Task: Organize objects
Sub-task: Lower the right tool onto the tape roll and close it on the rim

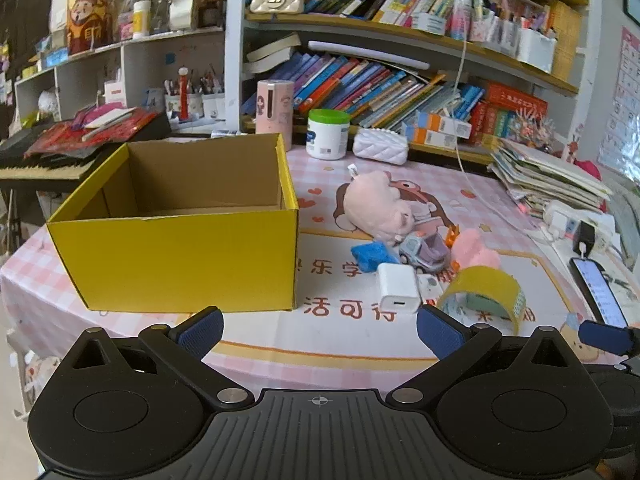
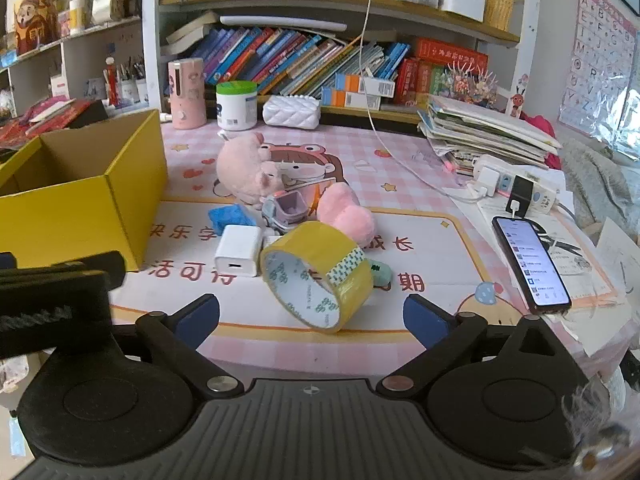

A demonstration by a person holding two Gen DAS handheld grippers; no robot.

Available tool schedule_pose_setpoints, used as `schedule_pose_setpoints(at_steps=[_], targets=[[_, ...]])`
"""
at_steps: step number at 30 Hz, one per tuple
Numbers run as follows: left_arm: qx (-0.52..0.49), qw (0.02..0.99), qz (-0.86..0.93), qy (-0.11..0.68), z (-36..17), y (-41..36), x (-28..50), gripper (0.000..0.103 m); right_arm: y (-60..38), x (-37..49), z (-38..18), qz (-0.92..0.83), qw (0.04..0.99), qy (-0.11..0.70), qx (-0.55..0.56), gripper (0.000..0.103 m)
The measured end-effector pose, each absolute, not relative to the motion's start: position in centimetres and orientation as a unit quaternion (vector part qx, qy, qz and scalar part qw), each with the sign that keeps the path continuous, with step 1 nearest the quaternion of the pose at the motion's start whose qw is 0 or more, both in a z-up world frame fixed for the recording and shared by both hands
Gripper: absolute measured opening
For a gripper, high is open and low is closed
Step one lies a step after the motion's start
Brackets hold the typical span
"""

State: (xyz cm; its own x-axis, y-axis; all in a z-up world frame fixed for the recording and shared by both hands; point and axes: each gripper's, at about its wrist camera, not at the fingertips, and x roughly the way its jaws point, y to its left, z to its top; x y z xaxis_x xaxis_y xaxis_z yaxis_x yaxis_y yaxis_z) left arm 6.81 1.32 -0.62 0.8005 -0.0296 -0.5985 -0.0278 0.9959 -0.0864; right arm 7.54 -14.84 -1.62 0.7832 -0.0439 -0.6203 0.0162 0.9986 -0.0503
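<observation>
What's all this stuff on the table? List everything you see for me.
box: 1, yellow, left, open, nothing seen inside
tape roll: 1, yellow, nearest the right gripper
charger: 1, white, left of tape
pig plush: 1, pink, mid-table
pink plush: 1, behind tape
toy car: 1, grey-purple, between the plushes
blue lump: 1, behind charger
phone: 1, black, screen lit, right
jar: 1, white, green lid, back
left gripper: open
right gripper: open
</observation>
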Motion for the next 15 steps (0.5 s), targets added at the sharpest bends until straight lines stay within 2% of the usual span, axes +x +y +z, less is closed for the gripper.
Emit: schedule_pose_setpoints(at_steps=[6,15], targets=[[-0.062,0.945,0.001,0.321,-0.9,0.9,8.4,0.103,-16.0,9.9,-2.4,-0.008,0.938,0.343,-0.038,0.082],[-0.073,0.938,0.004,0.339,-1.0,-1.1,10.6,0.103,-17.5,13.8,-3.7,-0.003,0.923,0.371,-0.100,0.081]])
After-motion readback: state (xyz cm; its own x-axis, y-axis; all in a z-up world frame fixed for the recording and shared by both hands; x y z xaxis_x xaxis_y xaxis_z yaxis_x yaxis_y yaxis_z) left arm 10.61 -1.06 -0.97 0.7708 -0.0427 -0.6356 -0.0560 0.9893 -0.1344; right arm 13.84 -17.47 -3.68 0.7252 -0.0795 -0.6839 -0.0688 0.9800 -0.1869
